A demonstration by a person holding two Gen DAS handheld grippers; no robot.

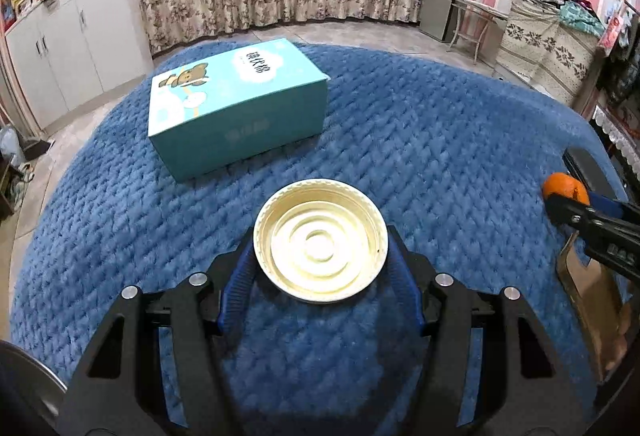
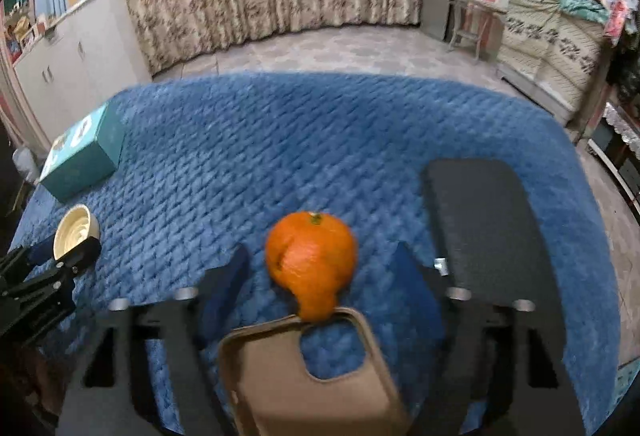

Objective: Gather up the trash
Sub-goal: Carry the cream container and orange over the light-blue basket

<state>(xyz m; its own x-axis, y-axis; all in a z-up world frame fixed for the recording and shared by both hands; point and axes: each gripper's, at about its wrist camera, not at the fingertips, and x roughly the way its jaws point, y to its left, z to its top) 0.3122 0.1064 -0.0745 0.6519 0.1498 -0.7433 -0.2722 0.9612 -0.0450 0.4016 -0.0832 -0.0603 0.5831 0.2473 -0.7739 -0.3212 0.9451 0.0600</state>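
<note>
A cream plastic lid (image 1: 321, 240) sits between the fingers of my left gripper (image 1: 320, 248), which is shut on its rim above the blue blanket (image 1: 440, 140). It also shows in the right wrist view (image 2: 76, 232). An orange peel (image 2: 312, 260) lies on the blanket between the spread fingers of my right gripper (image 2: 322, 262), which is open and not touching it. The peel also shows at the right edge of the left wrist view (image 1: 566, 188). A brown phone case (image 2: 308, 372) lies just under the right gripper.
A teal tissue box (image 1: 236, 104) lies on the blanket beyond the lid. A flat black object (image 2: 480, 220) lies to the right of the peel. White cabinets (image 1: 68, 48) stand at the left, curtains behind, a covered pile (image 1: 548, 36) at the right.
</note>
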